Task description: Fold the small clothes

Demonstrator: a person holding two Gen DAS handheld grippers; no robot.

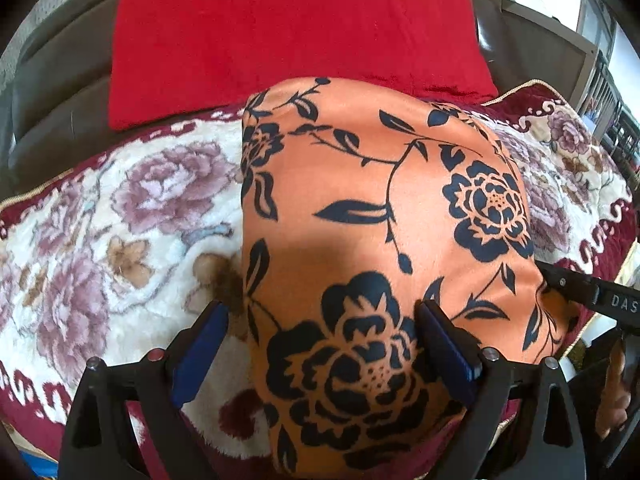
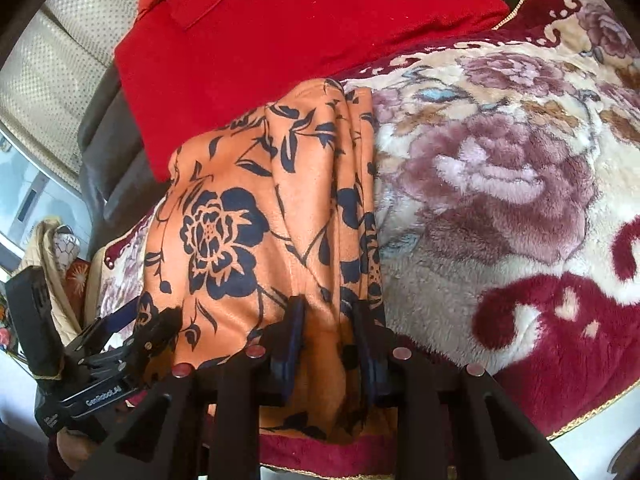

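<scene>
Orange cloth (image 1: 384,216) printed with dark navy flowers, lying folded on the plush floral blanket (image 1: 120,216) — the landmark for everything else. Sits near the blanket's middle, its far edge touching the red cushion (image 1: 296,32) that rests at the blanket's back border. Seen from the left wrist as a smooth, rounded panel; seen from the right wrist (image 2: 240,216) as several stacked layers, their folded edges bunched along the side facing the blanket's big mauve rose (image 2: 500,176). Left gripper (image 1: 322,344) low over the cloth's near end, jaws spread wide: one blue pad over the bare blanket just beside the cloth's edge, the other above the printed flower — nothing pinched between them. Right gripper (image 2: 330,344) at the cloth's near edge above the blanket's maroon border (image 2: 560,320), jaws drawn in around a bunched ridge of the orange fabric, gripping it. Left gripper also visible from the right wrist (image 2: 156,324), at the cloth's opposite near corner. Grey sofa (image 1: 52,80) behind the blanket, beside the cushion.
</scene>
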